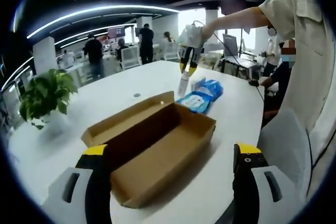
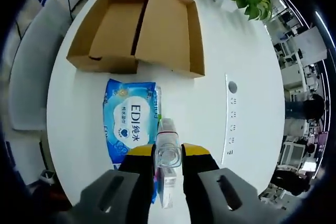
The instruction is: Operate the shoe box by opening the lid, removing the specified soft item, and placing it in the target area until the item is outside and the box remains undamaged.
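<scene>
The shoe box lies open on the white bench, lid folded flat beside the tray, both bare inside. The soft item, a blue wipes pack, rests on the bench just near of the box, so removal looks done. The right hand-held gripper is clenched on a clear bottle, held upright above the bench beside the pack. The left hand-held gripper hangs released near the box.
</scene>
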{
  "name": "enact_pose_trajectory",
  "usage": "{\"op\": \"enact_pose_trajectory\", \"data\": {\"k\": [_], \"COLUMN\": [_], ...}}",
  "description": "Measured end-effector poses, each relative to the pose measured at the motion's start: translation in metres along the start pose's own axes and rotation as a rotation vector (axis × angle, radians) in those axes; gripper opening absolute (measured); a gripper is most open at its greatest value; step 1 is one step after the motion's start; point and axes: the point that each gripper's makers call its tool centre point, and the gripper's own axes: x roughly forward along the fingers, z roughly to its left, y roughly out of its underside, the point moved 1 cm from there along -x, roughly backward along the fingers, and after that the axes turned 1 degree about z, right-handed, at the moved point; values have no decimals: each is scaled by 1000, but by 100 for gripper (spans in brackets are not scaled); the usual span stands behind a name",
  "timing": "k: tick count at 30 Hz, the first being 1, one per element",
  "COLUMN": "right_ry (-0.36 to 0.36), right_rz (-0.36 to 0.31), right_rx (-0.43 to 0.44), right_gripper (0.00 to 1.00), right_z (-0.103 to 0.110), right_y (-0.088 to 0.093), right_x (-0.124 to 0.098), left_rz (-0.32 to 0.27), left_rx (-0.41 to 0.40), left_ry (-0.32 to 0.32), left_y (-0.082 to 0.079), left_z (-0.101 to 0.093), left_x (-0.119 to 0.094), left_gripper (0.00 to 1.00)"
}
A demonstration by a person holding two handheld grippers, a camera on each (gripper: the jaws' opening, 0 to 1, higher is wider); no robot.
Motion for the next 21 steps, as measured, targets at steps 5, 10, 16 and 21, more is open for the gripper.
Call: {"op": "enact_pose_trajectory", "data": {"k": [5,10,16,21], "right_ry": [-22,-35,-58,-64], "right_rz": [12,14,19,18], "right_rx": [0,3,15,11], "right_gripper": [17,17,17,17], "right_z": [1,-1,-3,-5], "right_y": [1,-1,0,-2], "right_x": [8,16,23,26], "left_rz": [-3,1,8,20], "left_rx": [-20,-35,-53,-64], "left_ry": [-21,-31,-50,-57], "left_y": [4,9,15,20], "left_z": [4,6,11,13], "left_x": [-5,-8,-10,-9], "left_gripper": [100,100,100,100]}}
